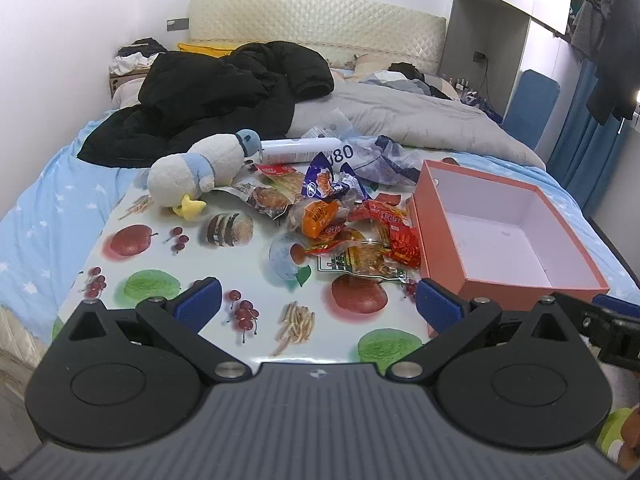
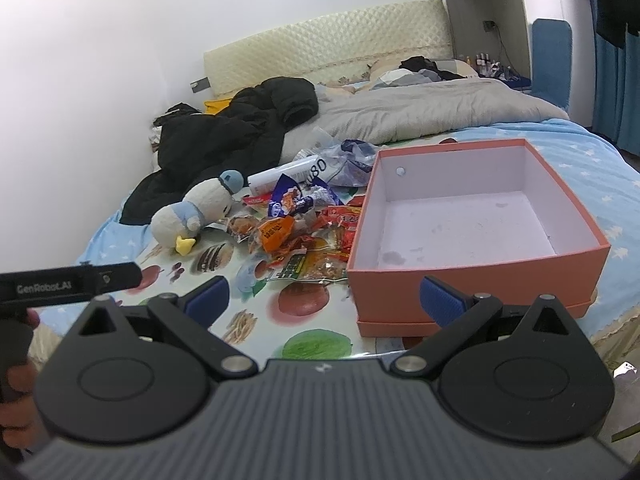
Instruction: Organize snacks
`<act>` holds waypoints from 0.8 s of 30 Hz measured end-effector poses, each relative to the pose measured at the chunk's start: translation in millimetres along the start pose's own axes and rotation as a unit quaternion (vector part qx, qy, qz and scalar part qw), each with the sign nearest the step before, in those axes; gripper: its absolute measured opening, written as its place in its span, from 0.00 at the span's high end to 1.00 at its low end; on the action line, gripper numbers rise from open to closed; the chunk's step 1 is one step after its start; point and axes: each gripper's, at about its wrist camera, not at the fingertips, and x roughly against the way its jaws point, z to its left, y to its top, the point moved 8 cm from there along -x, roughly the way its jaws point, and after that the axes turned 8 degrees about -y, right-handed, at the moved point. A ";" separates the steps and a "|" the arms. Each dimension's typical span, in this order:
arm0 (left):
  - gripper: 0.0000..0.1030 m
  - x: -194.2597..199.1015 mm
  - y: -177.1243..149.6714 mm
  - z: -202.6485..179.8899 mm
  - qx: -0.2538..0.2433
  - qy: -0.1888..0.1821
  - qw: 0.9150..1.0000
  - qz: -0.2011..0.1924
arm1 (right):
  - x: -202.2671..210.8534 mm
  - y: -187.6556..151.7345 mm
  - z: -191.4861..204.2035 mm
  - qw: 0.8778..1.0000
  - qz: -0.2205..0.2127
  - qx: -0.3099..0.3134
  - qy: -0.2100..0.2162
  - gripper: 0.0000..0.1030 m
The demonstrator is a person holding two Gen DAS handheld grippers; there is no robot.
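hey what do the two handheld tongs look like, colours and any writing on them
Both tongs, left and right, match: black angular linkage arms with silver pivot pins, blue textured pads, and a ribbed grey body. White "GenRobot.AI" lettering marks the left one's side in the right wrist view.

A home bedroom: a bed with padded headboard, grey quilt and black coat; clothes hanging by blue curtains; a plush toy on a fruit-print board laid on the bed
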 end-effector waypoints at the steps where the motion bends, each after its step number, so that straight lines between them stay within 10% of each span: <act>1: 0.00 0.5 0.3 0.8 -0.001 0.000 1.000 0.000 | -1.8 1.3 -1.0 1.000 0.000 -0.003 -0.001 0.00; 24: 0.00 -8.6 -0.9 -3.6 0.007 0.036 0.999 0.010 | -18.1 2.1 -4.5 0.999 0.011 0.008 0.047 0.00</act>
